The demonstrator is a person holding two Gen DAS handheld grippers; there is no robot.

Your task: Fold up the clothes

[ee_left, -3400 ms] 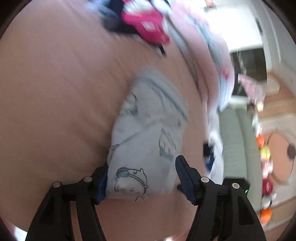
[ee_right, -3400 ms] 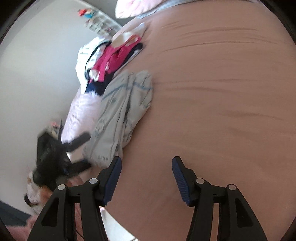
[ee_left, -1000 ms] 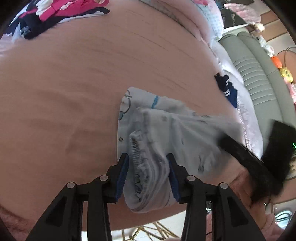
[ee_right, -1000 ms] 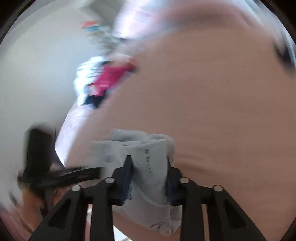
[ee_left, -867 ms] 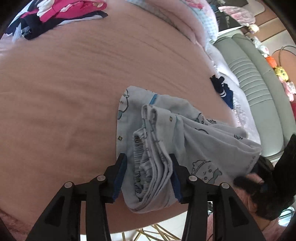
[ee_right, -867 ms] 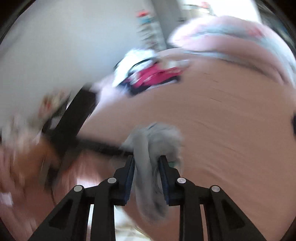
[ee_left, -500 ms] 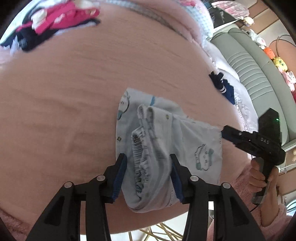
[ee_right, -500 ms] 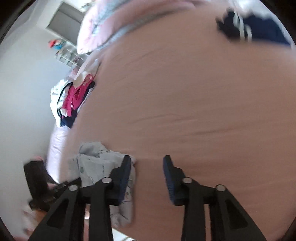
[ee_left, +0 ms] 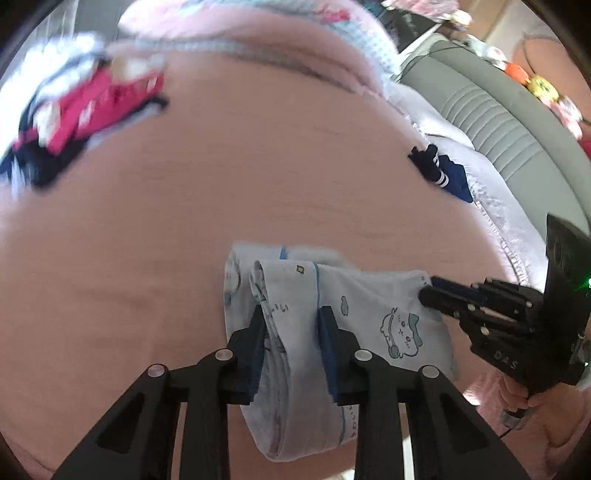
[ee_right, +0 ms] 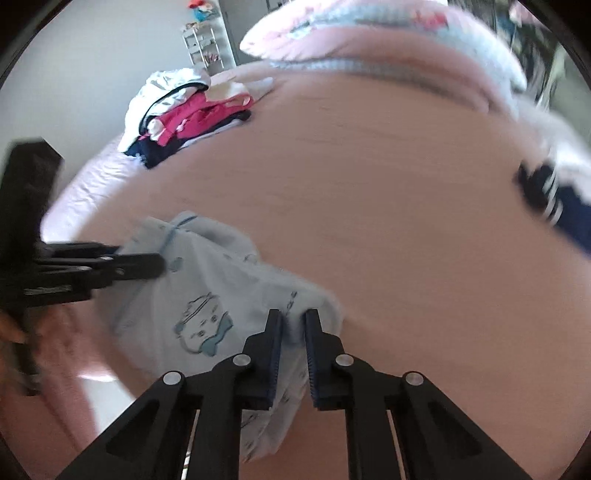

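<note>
A light blue garment printed with cartoon animals hangs folded over the near edge of the pink bed. My left gripper is shut on its thick folded bundle. In the same view my right gripper comes in from the right and pinches the cloth's far corner. The right wrist view shows the garment stretched between both tools. There my right gripper is shut on a bunched edge, and the left gripper clamps the cloth at the left.
A pile of pink, white and navy clothes lies at the far left of the bed. A navy striped garment sits near the right edge. A pink quilt lines the back. A grey sofa stands to the right.
My right gripper was open beside the garment half a second ago and has now shut on its edge. The left gripper has kept its hold, and the cloth is spread between the two.
</note>
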